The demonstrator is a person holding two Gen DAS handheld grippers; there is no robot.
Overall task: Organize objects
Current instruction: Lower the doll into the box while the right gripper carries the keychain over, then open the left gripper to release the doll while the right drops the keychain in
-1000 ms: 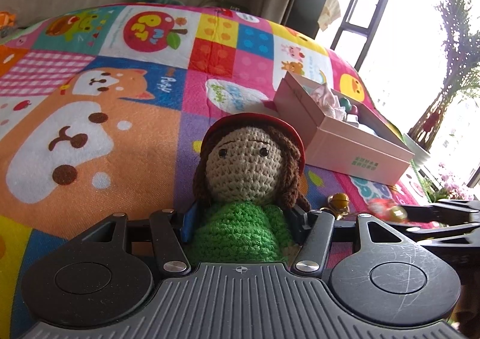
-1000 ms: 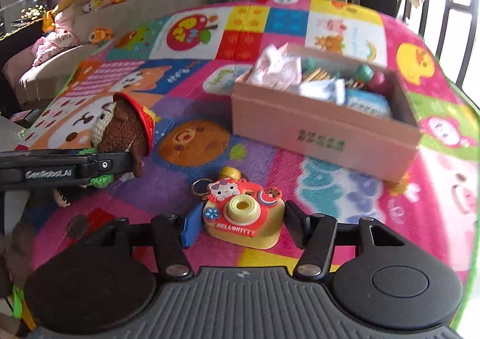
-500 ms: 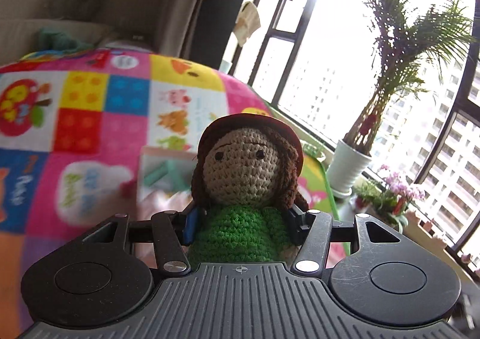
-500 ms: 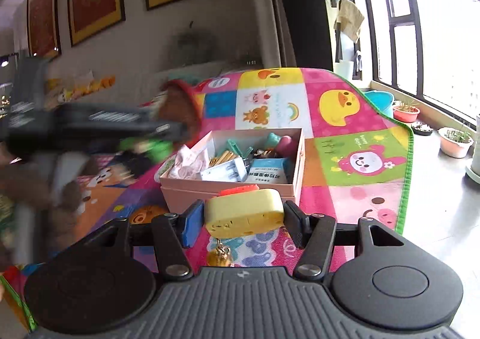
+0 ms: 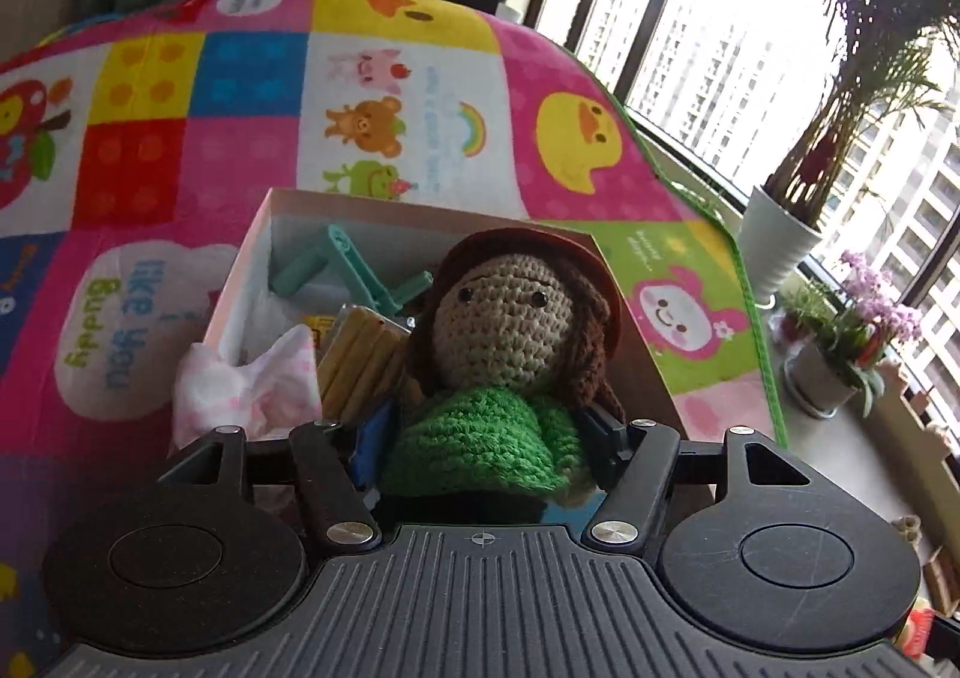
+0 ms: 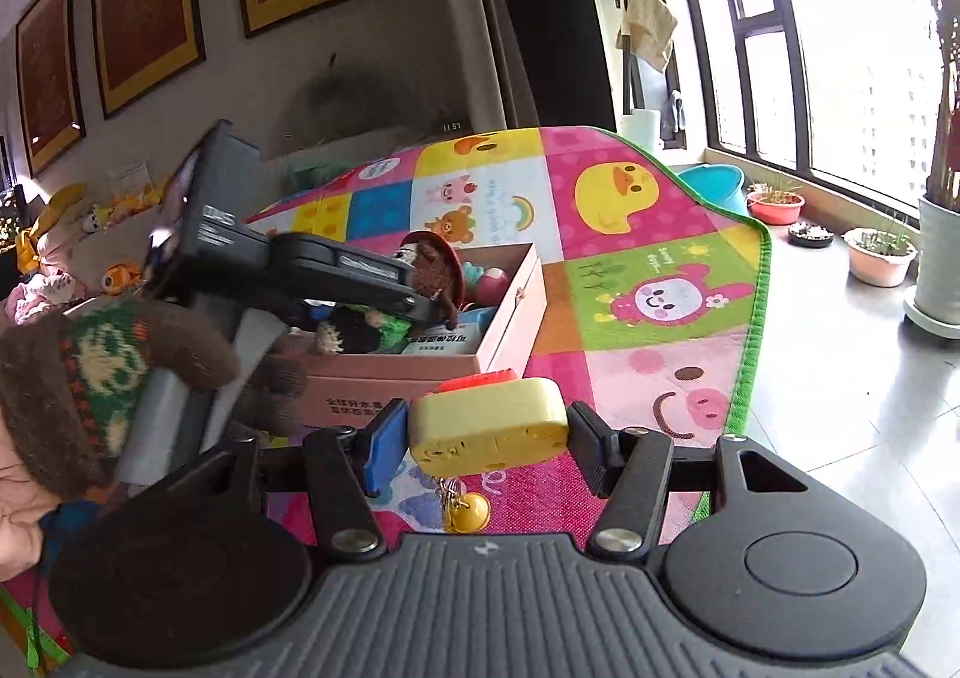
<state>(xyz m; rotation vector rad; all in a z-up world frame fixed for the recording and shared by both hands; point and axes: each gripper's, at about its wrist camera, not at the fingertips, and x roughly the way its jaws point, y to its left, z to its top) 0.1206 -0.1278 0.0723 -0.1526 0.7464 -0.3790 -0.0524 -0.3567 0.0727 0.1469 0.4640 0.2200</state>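
A crochet doll [image 5: 498,318] with a red hat and green body sits between the fingers of my left gripper [image 5: 486,432], just above the open pink box [image 5: 252,252]. The jaws are opening, but the pads still touch the doll's sides. In the right wrist view the left gripper [image 6: 420,300] holds the doll [image 6: 438,270] over the box [image 6: 516,318]. My right gripper [image 6: 486,429] is shut on a yellow toy camera [image 6: 489,426], held in the air in front of the box. A small yellow bell [image 6: 465,513] hangs below the camera.
The box holds teal clips [image 5: 336,270], yellow sticks [image 5: 360,360], a tissue pack [image 5: 240,390] and packets. It stands on a colourful play mat [image 6: 630,258]. A knitted sleeve [image 6: 90,378] is at the left. Potted plants [image 6: 879,255] and a blue basin [image 6: 714,186] stand on the floor by the window.
The left gripper carried the doll from over the open mat to above the box. The right gripper lifted the toy camera off the mat and tipped it, so its yellow back shows.
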